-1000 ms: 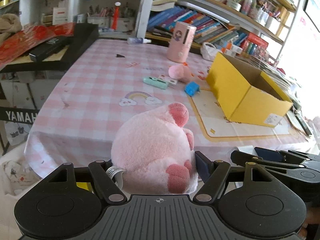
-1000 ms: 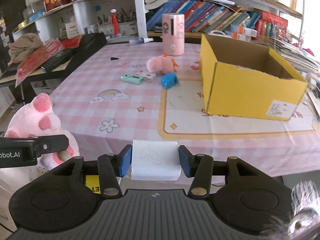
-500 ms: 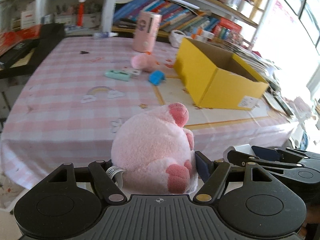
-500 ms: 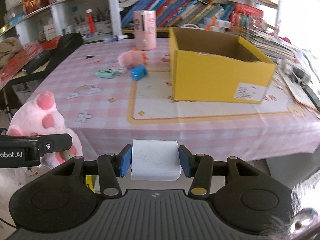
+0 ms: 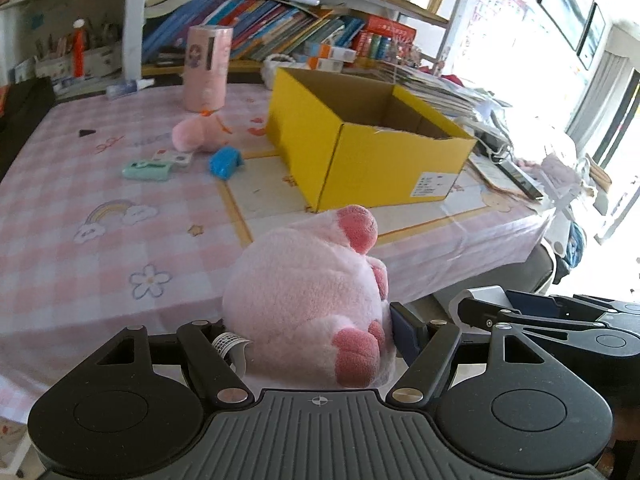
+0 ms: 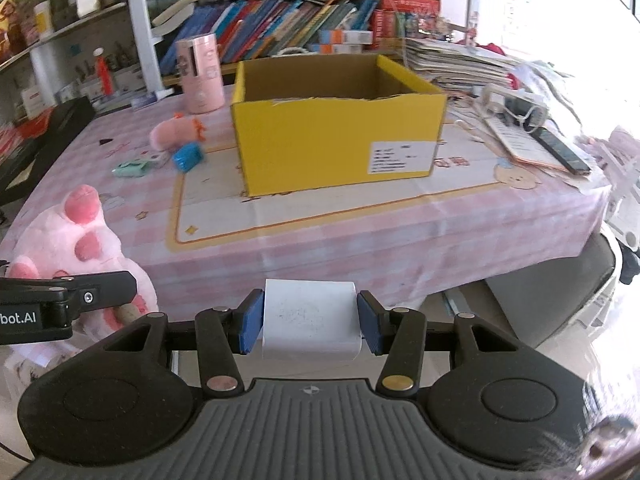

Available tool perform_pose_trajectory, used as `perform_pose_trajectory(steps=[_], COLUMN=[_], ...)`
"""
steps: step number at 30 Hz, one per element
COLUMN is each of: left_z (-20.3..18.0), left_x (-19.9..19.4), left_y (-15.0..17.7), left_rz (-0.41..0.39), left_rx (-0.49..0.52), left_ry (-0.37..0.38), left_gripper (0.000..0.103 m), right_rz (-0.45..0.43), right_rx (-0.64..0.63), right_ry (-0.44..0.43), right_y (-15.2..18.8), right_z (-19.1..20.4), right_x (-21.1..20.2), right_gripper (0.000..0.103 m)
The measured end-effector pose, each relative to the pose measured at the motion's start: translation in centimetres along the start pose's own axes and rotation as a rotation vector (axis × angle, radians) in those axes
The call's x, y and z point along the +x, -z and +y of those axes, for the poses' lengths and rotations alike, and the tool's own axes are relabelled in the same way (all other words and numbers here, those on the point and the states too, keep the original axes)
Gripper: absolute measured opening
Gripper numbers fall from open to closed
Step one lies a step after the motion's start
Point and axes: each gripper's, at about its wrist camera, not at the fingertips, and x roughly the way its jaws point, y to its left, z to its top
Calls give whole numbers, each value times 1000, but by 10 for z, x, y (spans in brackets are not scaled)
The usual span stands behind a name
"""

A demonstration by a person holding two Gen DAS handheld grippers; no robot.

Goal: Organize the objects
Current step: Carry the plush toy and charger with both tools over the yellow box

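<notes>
Blue-padded fingers (image 6: pixel 251 322) of the right gripper (image 6: pixel 310 322) pinch a small white rounded block (image 6: pixel 310 326) from both sides, its flat pale face turned up toward the camera and its longer side running across from pad to pad. Over in the left wrist view, the left gripper (image 5: pixel 312 332) has its jaws pressed into a plump pink plush toy with darker pink paws (image 5: pixel 308 304); the toy bulges above the fingers, one rounded paw sticking up and away from the camera, two more paws low on its right side, and a small printed label hanging at its left. Both held things hang in front of the near edge of the table, off its surface.

Ahead lies the table with a pink checked cloth printed with rainbows and flowers (image 6: pixel 320 232). On it stands an open yellow cardboard box (image 6: pixel 336 136), upright, its brown inside bare as far as can be seen, a white label on its near wall. To the left of the box lie a small pink plush animal with orange frills (image 6: pixel 174 134), a bright blue plastic piece (image 6: pixel 188 157) just beside it, and a mint-green flat case (image 6: pixel 130 169). Behind them stands a tall pink cylinder (image 6: pixel 200 80). Stacked papers and a dark phone (image 6: pixel 562 152) crowd the table's right end. Bookshelves packed with books (image 6: pixel 280 36) rise behind.

Nothing stands between either gripper and the box's near wall except the open cloth.
</notes>
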Motion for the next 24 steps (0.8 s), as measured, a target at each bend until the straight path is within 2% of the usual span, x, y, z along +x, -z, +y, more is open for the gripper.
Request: perform_pose_trajectory(steps=[24], left_z=[-18], left_x=[20], left_y=[-20], left_rz=[-13], left_rx=[14], left_ry=[6], left_gripper=[74], right_rz=[-12], right_rx=[-1], right_ry=[5], right_y=[-21], right_z=[-24], right_x=[12], right_gripper=[47])
